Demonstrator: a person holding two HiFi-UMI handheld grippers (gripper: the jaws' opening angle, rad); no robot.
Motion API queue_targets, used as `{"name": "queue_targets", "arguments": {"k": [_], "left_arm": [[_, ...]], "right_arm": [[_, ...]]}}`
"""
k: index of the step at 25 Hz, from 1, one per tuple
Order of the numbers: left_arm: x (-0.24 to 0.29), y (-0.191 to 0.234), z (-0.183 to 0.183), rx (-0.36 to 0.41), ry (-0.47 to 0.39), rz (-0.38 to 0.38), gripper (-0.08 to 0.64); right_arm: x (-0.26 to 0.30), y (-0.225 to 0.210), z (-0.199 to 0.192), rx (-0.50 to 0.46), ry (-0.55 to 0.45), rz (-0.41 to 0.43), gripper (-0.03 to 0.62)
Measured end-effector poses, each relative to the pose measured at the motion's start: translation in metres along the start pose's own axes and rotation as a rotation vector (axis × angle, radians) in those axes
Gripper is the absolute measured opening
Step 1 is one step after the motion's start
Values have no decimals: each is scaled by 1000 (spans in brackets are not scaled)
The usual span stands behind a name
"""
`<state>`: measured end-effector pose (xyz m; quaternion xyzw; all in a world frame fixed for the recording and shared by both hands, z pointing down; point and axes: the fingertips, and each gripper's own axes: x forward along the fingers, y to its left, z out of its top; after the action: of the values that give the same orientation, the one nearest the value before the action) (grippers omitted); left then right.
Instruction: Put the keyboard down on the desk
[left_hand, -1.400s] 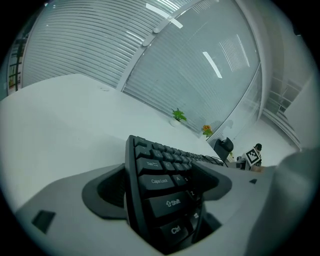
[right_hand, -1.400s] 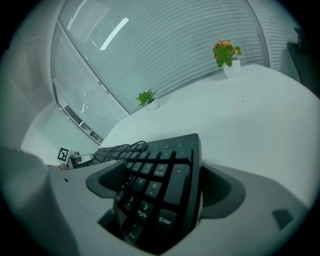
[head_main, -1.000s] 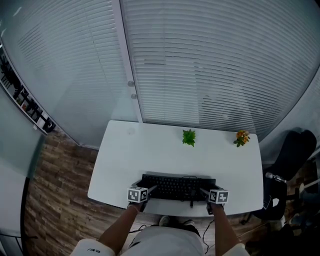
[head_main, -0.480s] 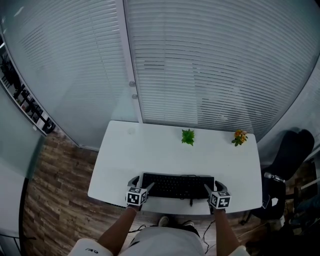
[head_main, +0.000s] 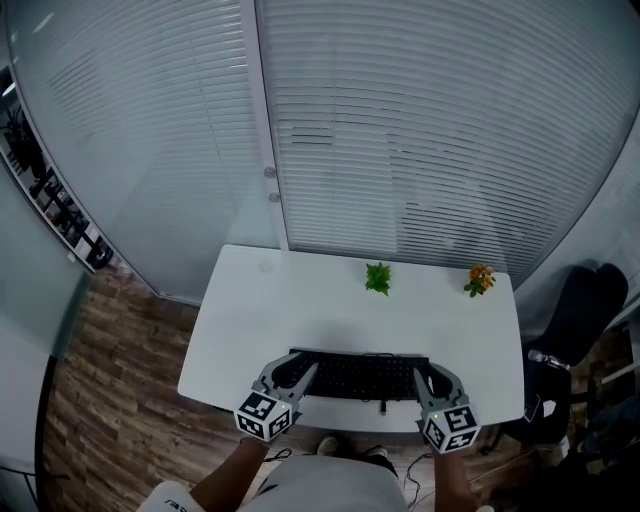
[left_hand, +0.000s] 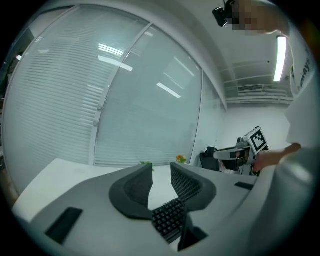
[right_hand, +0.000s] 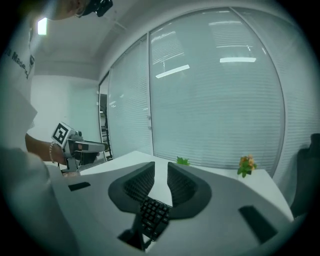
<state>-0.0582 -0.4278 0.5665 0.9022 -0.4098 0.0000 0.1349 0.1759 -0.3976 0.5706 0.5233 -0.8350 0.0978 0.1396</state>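
Observation:
The black keyboard (head_main: 360, 375) lies flat on the white desk (head_main: 300, 300), close to its front edge. My left gripper (head_main: 292, 369) hovers over the keyboard's left end, lifted clear of it. Its jaws are closing, a narrow gap still between them and nothing in it. My right gripper (head_main: 433, 377) hangs above the right end, jaws also closing on nothing. In the left gripper view the left gripper (left_hand: 161, 172) shows keys of the keyboard (left_hand: 170, 222) below its gap. In the right gripper view the right gripper (right_hand: 161, 170) is likewise over the keyboard (right_hand: 154, 216).
A small green plant (head_main: 378, 277) and an orange-flowered plant (head_main: 480, 279) stand at the desk's back edge. A glass wall with blinds rises behind the desk. A black chair (head_main: 590, 300) is to the right. A cable hangs from the keyboard's front.
Both grippers have let go of the keyboard's ends, risen and drawn back toward me, and their jaws have narrowed. The keyboard stays flat on the desk.

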Motion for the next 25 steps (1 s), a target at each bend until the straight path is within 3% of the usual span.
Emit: {"name": "queue_targets", "arguments": {"k": [7, 16, 25], "left_arm": [[-24, -60, 77, 39, -133, -141, 83], [-42, -85, 117, 124, -198, -144, 52], [-45, -94, 133, 151, -228, -163, 51]], "right_arm": [[-29, 41, 63, -36, -83, 67, 65], [-55, 66, 109, -101, -136, 78, 34], [-57, 77, 123, -115, -148, 97, 32]]}}
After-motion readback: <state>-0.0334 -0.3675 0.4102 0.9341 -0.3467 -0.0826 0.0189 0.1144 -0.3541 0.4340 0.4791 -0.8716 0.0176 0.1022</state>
